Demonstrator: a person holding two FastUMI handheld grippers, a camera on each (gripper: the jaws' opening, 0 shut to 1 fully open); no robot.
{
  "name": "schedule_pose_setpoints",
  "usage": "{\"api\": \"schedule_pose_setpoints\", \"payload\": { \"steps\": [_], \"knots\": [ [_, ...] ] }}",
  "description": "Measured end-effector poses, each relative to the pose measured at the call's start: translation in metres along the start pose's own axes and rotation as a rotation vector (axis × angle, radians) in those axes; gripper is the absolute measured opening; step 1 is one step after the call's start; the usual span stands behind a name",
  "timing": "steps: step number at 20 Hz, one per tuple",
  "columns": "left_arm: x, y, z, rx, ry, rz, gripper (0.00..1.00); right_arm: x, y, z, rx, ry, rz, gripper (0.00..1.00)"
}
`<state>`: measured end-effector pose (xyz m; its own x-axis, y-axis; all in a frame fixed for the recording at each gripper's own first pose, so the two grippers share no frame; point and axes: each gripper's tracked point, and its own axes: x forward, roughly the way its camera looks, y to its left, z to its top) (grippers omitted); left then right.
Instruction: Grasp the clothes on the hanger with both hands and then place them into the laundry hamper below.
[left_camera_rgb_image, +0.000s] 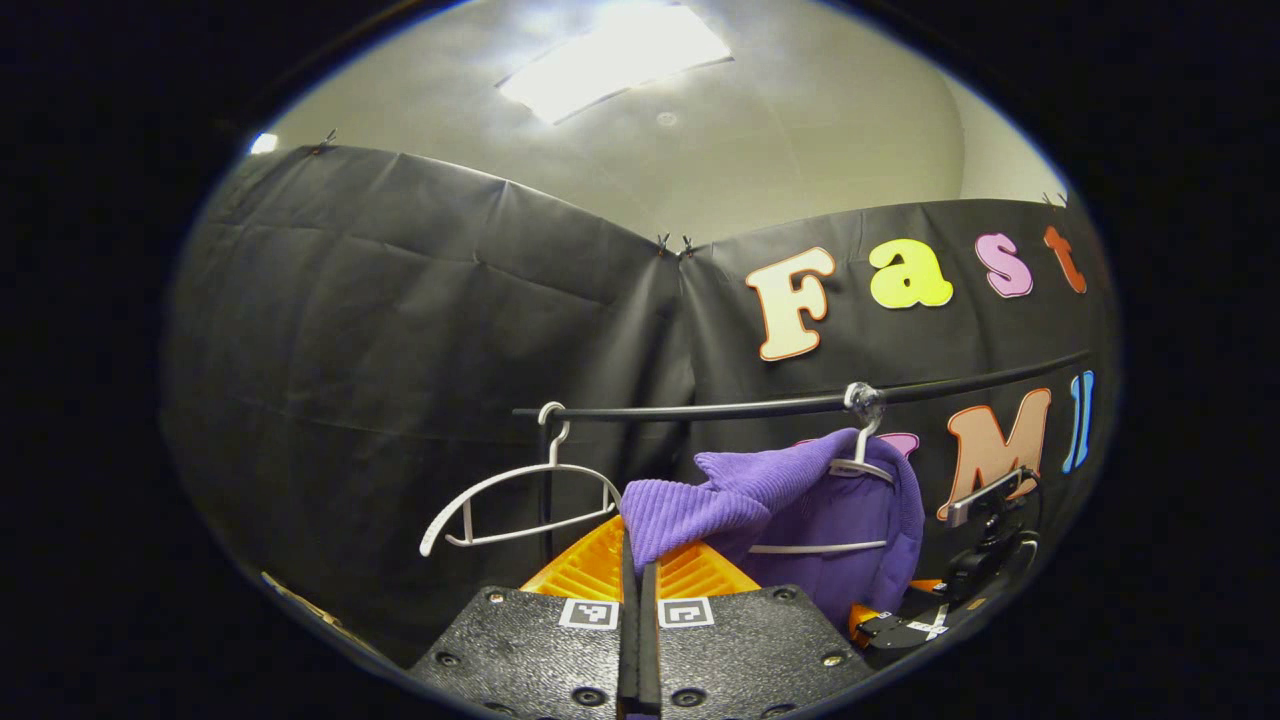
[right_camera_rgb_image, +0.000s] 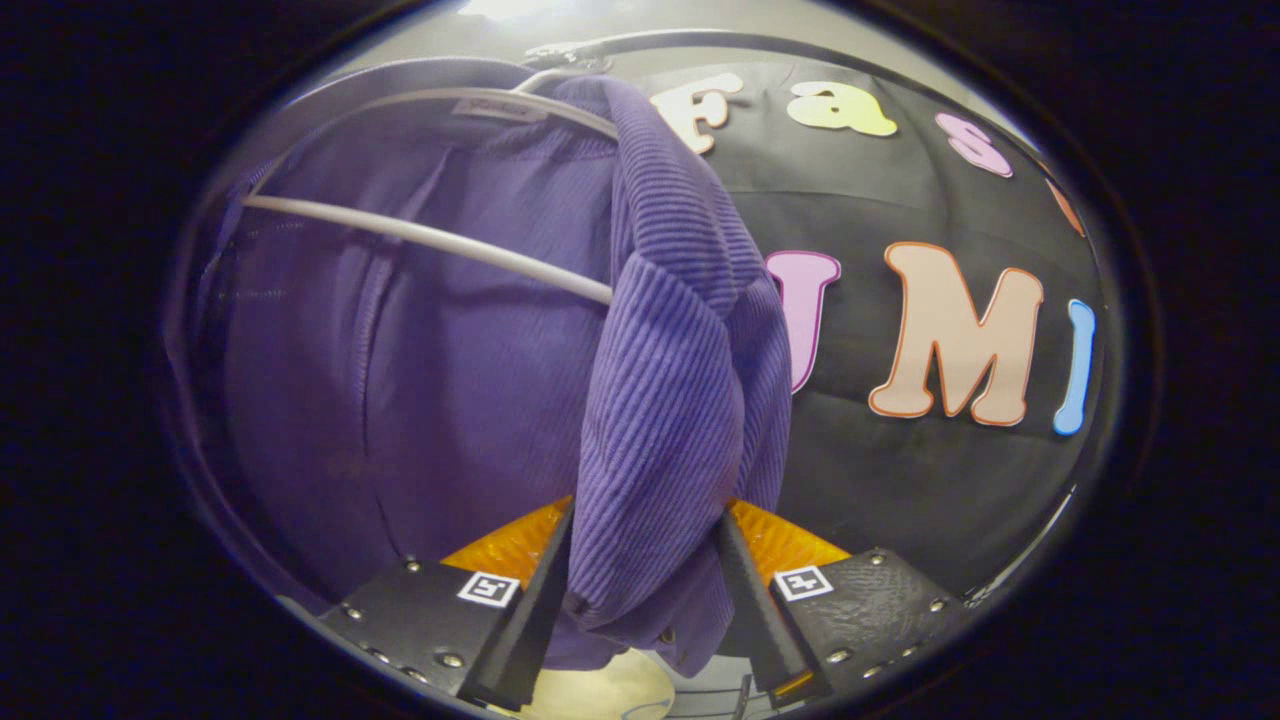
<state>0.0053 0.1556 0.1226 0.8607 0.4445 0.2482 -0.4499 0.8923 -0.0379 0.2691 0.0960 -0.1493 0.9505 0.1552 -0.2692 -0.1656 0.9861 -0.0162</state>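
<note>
A purple ribbed garment (left_camera_rgb_image: 800, 500) hangs on a white hanger (left_camera_rgb_image: 862, 468) at the right of the black rail (left_camera_rgb_image: 760, 405). One corner is drawn out leftwards to my left gripper (left_camera_rgb_image: 637, 548), which is shut on that corner. In the right gripper view the garment (right_camera_rgb_image: 420, 380) is close up on its hanger (right_camera_rgb_image: 440, 243). A thick fold of it drops between the fingers of my right gripper (right_camera_rgb_image: 646, 518), and both fingers press on it. From the left gripper view, the right gripper (left_camera_rgb_image: 950, 590) sits low, just right of the garment.
An empty white hanger (left_camera_rgb_image: 520, 490) hangs at the left end of the rail. Black cloth walls close the booth behind and to the left. Something pale and rounded (right_camera_rgb_image: 610, 695) lies below the right gripper; I cannot tell what it is.
</note>
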Motion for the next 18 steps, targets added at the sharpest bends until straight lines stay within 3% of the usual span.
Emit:
{"api": "schedule_pose_setpoints", "payload": {
  "steps": [2, 6, 18],
  "knots": [
    [0.003, 0.002, 0.000, -0.003, 0.003, 0.005, 0.00, 0.009, -0.004, 0.000, -0.015, 0.002, -0.022, 0.47],
    [0.006, 0.006, 0.000, -0.014, 0.007, 0.015, 0.00, 0.015, -0.022, 0.002, -0.040, 0.026, -0.092, 0.07],
    [0.030, 0.025, 0.024, -0.096, -0.044, 0.000, 0.00, -0.002, -0.098, 0.036, -0.058, -0.025, -0.239, 0.06]
  ]
}}
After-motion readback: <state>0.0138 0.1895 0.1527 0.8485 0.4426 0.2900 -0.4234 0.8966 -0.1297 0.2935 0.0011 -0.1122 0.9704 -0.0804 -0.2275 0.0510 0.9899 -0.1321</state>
